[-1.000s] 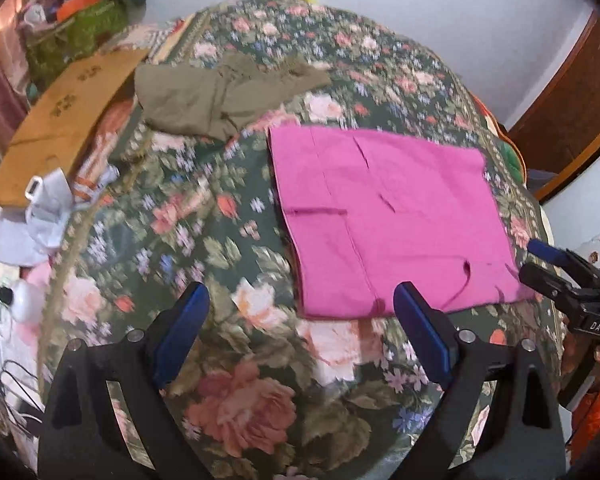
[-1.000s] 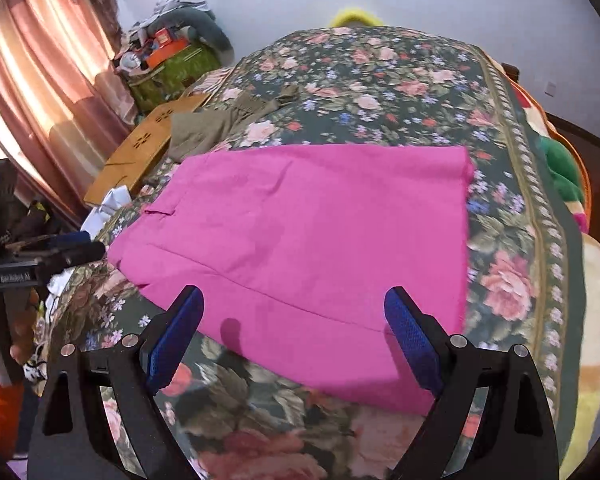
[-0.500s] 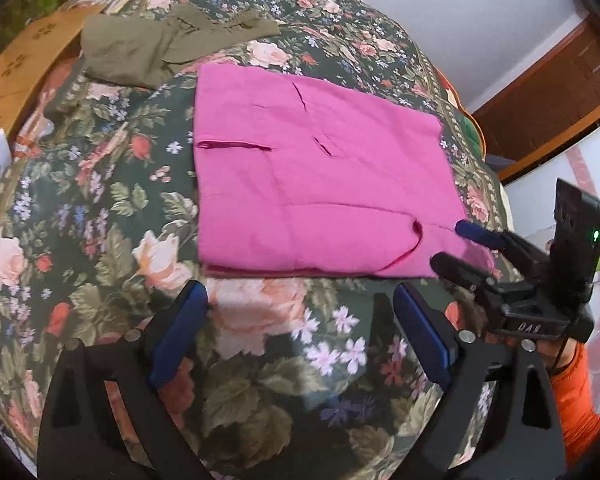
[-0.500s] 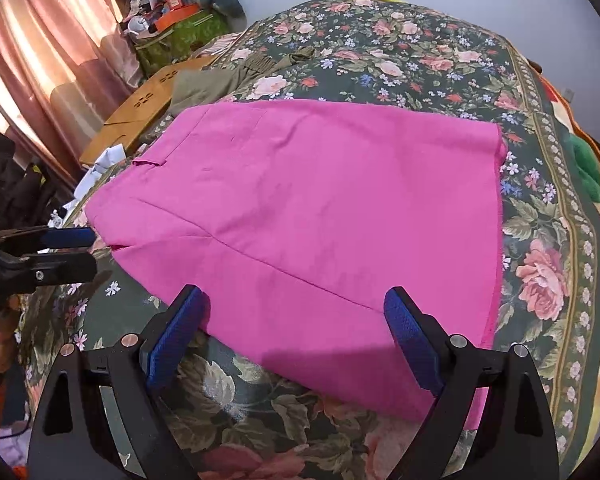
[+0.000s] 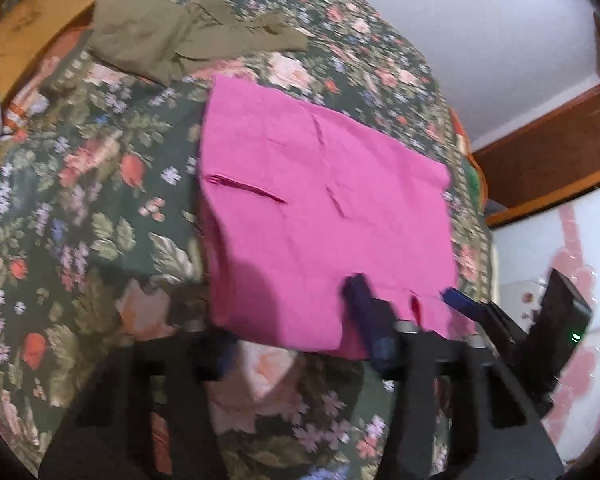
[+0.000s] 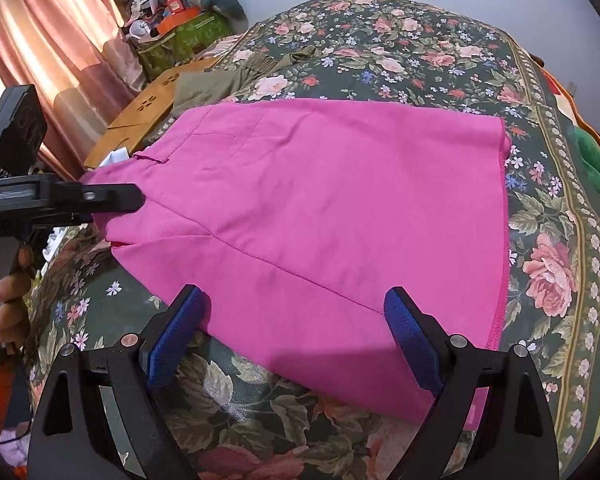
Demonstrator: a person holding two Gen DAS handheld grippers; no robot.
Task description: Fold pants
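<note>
The pink pants point(image 6: 320, 216) lie flat on the bed point(image 6: 440, 60), which has a dark green cover with a flower pattern, and they are already folded into a wide rectangle. The right tool point(image 6: 296, 332) is open, with its two blue pads wide apart, and it stands at the near edge of the pants; the left pad point(image 6: 176, 332) is just at the hem and the right one is over the cloth, but I cannot tell if they touch it. The left tool point(image 5: 292, 320) is blurred in its own view. Its right pad point(image 5: 364, 312) is over the near edge of the pants, and the other pad is dark and unclear, so I cannot tell whether this tool is open or closed. In the right wrist view the left tool comes from the left side and its dark finger reaches over the corner of the pants. An olive green garment point(image 5: 172, 40) lies crumpled on the bed beyond the pants. A wooden board point(image 6: 148, 116) is beside the bed, near the pink curtains point(image 6: 52, 40).
</note>
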